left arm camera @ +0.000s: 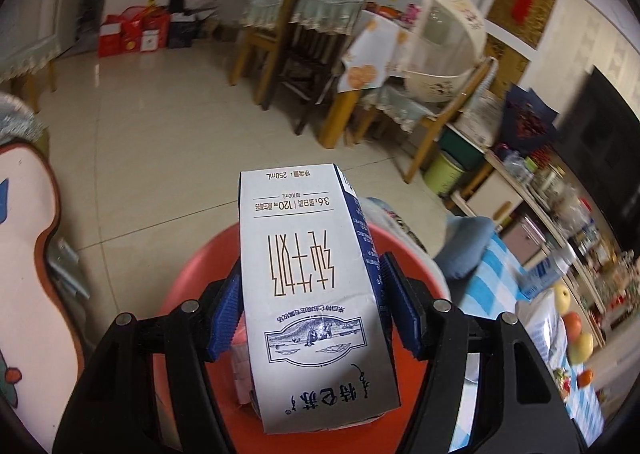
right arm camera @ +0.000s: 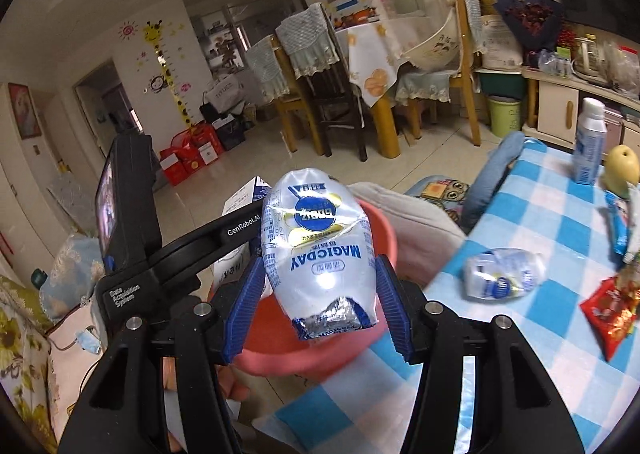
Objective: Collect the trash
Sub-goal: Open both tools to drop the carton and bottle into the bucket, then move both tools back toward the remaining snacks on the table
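My left gripper (left arm camera: 310,294) is shut on a white and blue milk carton (left arm camera: 308,278), held above a red plastic bin (left arm camera: 192,274) on the floor. Pale pink scraps (left arm camera: 240,370) lie in the bin under the carton. My right gripper (right arm camera: 320,294) is shut on a crumpled white and blue MAGICDAY bottle (right arm camera: 316,250), just over the red bin (right arm camera: 280,358) by the table's edge. The left gripper's black body (right arm camera: 192,250) and the carton (right arm camera: 246,198) show to the left in the right wrist view. Another crumpled bottle (right arm camera: 504,278) lies on the blue checked tablecloth (right arm camera: 540,366).
On the table stand an upright white bottle (right arm camera: 588,142), a pear (right arm camera: 622,170), fruit (left arm camera: 576,330) and red snack wrappers (right arm camera: 612,314). Wooden chairs (left arm camera: 304,54) and a dining table stand across the tiled floor. A green bucket (right arm camera: 504,114) sits by a cabinet. A cushioned seat (left arm camera: 28,262) is at left.
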Motion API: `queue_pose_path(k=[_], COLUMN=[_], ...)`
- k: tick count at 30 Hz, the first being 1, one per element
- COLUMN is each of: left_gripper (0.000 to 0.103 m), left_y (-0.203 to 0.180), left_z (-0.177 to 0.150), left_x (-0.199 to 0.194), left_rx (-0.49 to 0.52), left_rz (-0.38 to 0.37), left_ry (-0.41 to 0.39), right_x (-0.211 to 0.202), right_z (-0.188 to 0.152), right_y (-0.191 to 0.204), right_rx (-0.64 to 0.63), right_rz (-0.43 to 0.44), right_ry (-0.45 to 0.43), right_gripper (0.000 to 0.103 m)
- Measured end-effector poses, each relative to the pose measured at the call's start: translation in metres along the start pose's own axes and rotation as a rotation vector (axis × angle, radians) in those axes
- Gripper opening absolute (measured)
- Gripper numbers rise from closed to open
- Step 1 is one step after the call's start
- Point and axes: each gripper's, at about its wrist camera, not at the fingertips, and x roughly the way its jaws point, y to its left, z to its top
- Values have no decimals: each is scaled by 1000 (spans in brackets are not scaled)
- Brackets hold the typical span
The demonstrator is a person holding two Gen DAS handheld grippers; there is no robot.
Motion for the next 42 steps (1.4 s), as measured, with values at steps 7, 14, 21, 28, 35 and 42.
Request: queue_pose_path(k=[7,14,21,28,35,42], left_gripper=[70,74,80,80,80,80], left_y=[10,-11,-32,-51,-74,-98], left_z=[0,-5,-13,-19,-30,-44], left_x=[11,4,-2,-17,-21,-27], left_rx=[-9,71,150,189,251,332], left_rz=[78,57,-8,-113,-175,-206], left_ry=[48,1,-29,-65,-55,-66], right_x=[23,-5,-33,-53,-72,-90], right_z=[-5,-20,-40,-63,-76,-79], right_y=[-1,-10,-33,-46,-54,-63], right_rx=[34,-25,-10,5,8,31], right_rz=[-41,-169,-234,-282,-301,-297], right_ry=[34,-10,5,34,38,6], right_gripper=[84,89,89,95,95,95])
